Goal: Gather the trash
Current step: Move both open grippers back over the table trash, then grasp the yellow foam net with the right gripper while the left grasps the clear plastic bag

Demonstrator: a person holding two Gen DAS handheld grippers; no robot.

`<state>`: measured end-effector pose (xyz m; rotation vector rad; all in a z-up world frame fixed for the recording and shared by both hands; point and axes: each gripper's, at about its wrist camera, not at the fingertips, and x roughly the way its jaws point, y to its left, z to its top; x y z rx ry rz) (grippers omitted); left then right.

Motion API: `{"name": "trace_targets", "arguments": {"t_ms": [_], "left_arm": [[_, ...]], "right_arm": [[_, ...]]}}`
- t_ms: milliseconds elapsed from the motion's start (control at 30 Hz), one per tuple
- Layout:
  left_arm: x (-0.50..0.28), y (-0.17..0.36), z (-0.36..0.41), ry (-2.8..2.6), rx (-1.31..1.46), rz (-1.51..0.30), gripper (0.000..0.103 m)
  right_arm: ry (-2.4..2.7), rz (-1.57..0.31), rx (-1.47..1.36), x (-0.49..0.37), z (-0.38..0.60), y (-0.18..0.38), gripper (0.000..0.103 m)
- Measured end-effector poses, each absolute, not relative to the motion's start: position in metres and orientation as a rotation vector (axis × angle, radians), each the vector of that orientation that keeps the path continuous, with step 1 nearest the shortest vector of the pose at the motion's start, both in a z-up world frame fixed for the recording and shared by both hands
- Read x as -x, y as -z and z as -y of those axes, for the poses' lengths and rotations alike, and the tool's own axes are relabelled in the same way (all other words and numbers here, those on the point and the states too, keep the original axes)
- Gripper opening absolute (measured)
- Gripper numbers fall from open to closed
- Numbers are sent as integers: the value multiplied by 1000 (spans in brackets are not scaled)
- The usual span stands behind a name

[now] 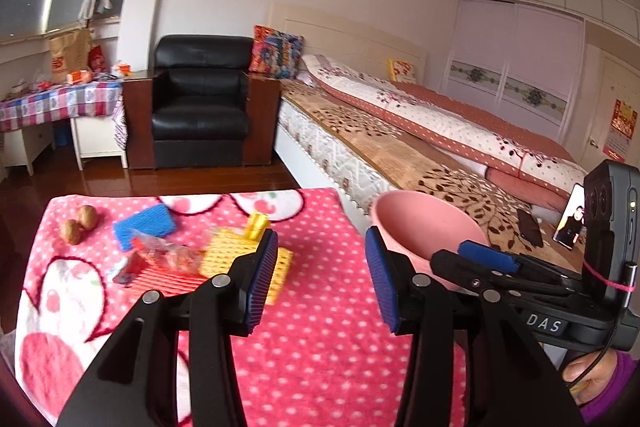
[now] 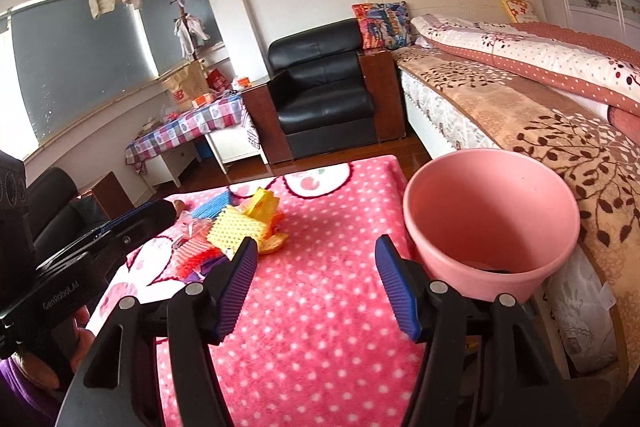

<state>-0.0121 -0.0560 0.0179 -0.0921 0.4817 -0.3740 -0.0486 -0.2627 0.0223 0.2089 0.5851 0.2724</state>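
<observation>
Both claws gape empty over a pink polka-dot blanket.

The left gripper (image 1: 322,277) and right gripper (image 2: 316,285) hold their jaws apart, nothing between. Ahead lies the trash pile (image 1: 224,259) of foam nets and wrappers, two walnuts (image 1: 79,223) beyond; a pink bucket (image 2: 492,223) stands at the blanket (image 1: 320,347) edge beside the bed (image 1: 440,147); a black armchair (image 1: 202,99) stands against the wall.

Fleecy cloth blanket (image 2: 320,367), matt plastic bucket (image 2: 492,211), glossy leather armchair (image 1: 200,99).
</observation>
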Motion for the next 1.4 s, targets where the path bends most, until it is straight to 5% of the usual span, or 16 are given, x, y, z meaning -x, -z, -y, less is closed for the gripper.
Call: {"name": "trace_targets", "arguments": {"t_ms": [733,1400], "left_arm": [[3,42,-27,170,161,-672,46],[-88,54,-49,22,404,-755,46]], "right_arm": [[-450,-695,-194,-9,197,14,61],[-492,-765,-195,-82,172,42,61]]}}
